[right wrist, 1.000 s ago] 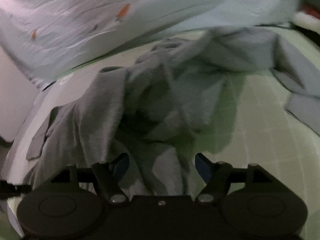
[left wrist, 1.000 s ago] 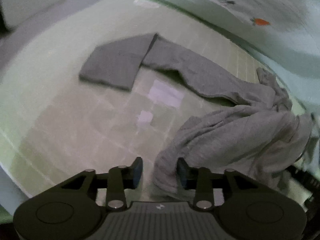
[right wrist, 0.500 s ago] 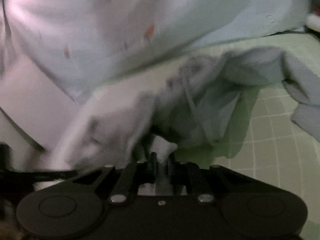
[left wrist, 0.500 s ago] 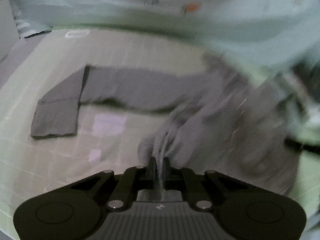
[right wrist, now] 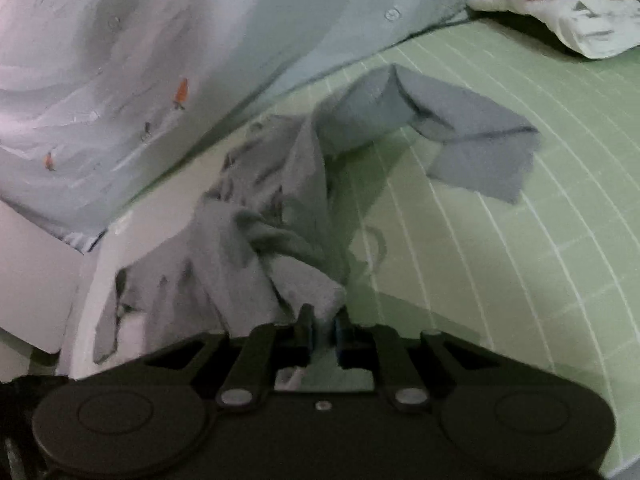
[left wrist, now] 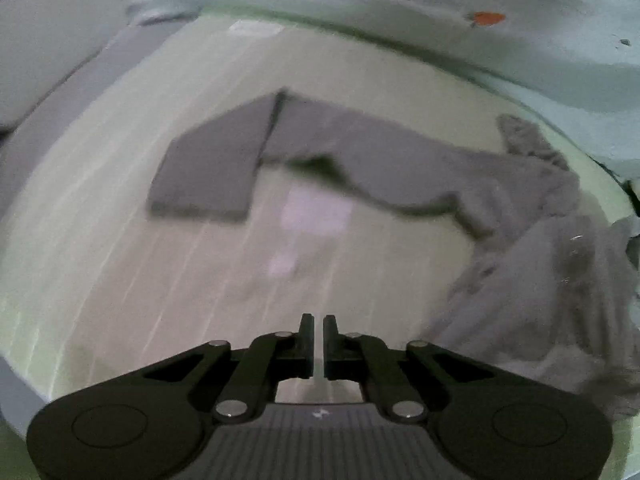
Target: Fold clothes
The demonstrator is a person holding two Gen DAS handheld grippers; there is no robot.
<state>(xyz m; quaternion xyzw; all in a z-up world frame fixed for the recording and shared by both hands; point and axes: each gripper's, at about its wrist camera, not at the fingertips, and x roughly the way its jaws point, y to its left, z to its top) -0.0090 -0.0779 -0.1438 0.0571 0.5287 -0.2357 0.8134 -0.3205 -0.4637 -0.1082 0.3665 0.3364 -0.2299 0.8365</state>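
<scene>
A grey garment (left wrist: 400, 160) lies on the green gridded mat (left wrist: 120, 280). One long part stretches left with its end folded over flat; the rest is bunched at the right (left wrist: 540, 288). My left gripper (left wrist: 318, 322) is shut with nothing between its fingers, over bare mat left of the bunch. In the right wrist view the garment (right wrist: 272, 216) hangs crumpled from my right gripper (right wrist: 322, 320), which is shut on a fold of it and lifts it off the mat (right wrist: 520, 280). The folded end (right wrist: 480, 152) trails at the far right.
A pale blue cloth with small orange marks (right wrist: 160, 60) lines the mat's far edge. A stack of folded clothes (right wrist: 560, 4) sits at the far right corner. Pale patches (left wrist: 316, 212) mark the mat's middle.
Both grippers shut from open. The left one gripped the garment half a second ago and now holds none, back over bare mat. The right one has raised its fold.
</scene>
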